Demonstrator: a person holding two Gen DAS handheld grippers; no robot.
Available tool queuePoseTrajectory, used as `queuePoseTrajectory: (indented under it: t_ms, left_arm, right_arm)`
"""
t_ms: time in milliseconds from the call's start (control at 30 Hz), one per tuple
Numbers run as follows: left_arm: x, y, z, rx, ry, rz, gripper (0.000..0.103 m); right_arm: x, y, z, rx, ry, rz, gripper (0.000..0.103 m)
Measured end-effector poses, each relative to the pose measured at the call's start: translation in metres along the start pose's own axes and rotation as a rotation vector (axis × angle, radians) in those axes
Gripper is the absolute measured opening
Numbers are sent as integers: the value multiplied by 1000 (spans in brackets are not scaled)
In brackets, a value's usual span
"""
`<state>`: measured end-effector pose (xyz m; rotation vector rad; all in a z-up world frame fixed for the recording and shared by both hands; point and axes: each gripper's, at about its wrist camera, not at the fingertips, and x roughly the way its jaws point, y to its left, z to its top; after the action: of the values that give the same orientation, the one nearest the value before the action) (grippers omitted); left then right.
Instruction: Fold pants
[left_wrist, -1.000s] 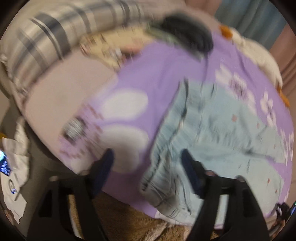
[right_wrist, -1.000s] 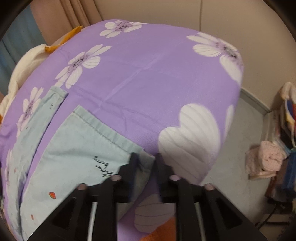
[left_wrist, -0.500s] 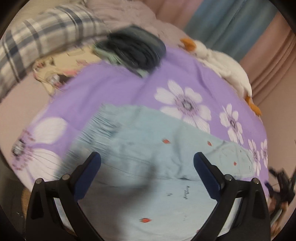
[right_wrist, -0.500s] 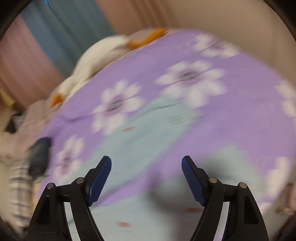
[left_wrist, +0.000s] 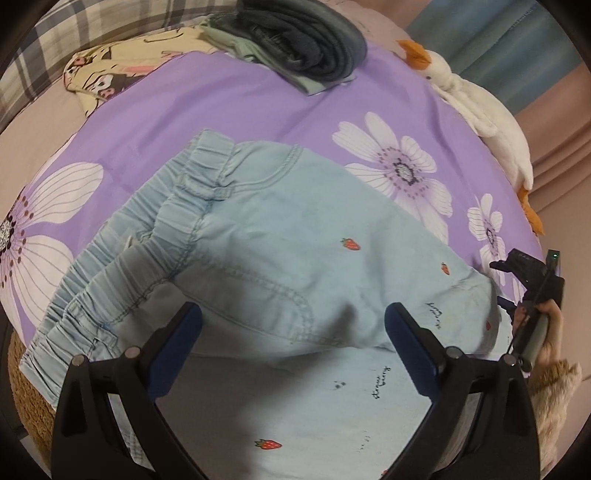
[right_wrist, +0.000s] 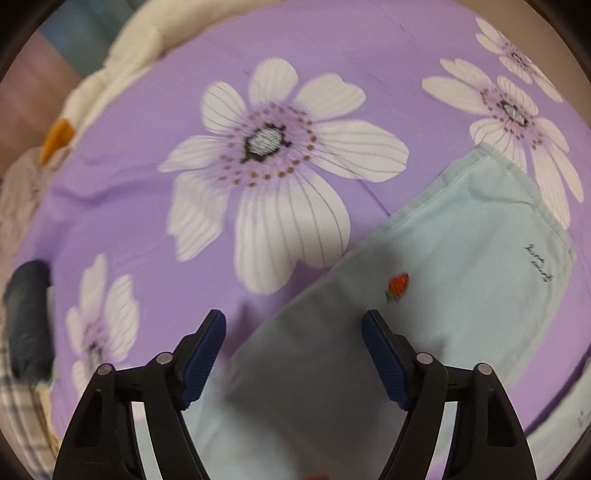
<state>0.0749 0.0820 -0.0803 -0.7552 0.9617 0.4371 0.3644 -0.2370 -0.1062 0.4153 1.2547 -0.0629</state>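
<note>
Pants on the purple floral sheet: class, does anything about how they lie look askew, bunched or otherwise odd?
Yes. The light blue pants lie folded, one leg over the other, but the elastic waistband is bunched and rumpled, its layers not lined up. No tear or stain is clearly visible.

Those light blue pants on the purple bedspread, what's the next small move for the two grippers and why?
Probably lower the left gripper toward the elastic waistband. The pants already lie doubled over, one leg on the other; both grippers are open and empty, the right gripper having just narrowed slightly above the leg.
</note>
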Motion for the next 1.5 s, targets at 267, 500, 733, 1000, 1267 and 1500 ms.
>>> queuePoseTrajectory:
  t_ms: [267, 500, 733, 1000, 1267, 1500]
  left_arm:
    - [4, 6, -1, -36, 17, 12, 99]
    - [-6, -4, 4, -75, 14, -65, 99]
    - [-4, -33, 17, -111, 39, -175, 98]
    - [42, -71, 46, -137, 140, -191, 67]
    - [78, -77, 56, -12, 150, -114, 7]
    - [-9, -56, 36, 62, 32, -262, 6]
  right_arm:
    - [-5, -26, -6, -26, -59, -63, 11]
    - [-94, -96, -54, 5, -177, 251, 5]
    - [-151, -154, -136, 9, -287, 379, 6]
    - [-108, -177, -173, 65, -195, 324, 5]
    - [-96, -185, -178, 88, -160, 368, 5]
    - [-120, -182, -175, 51, -212, 393, 5]
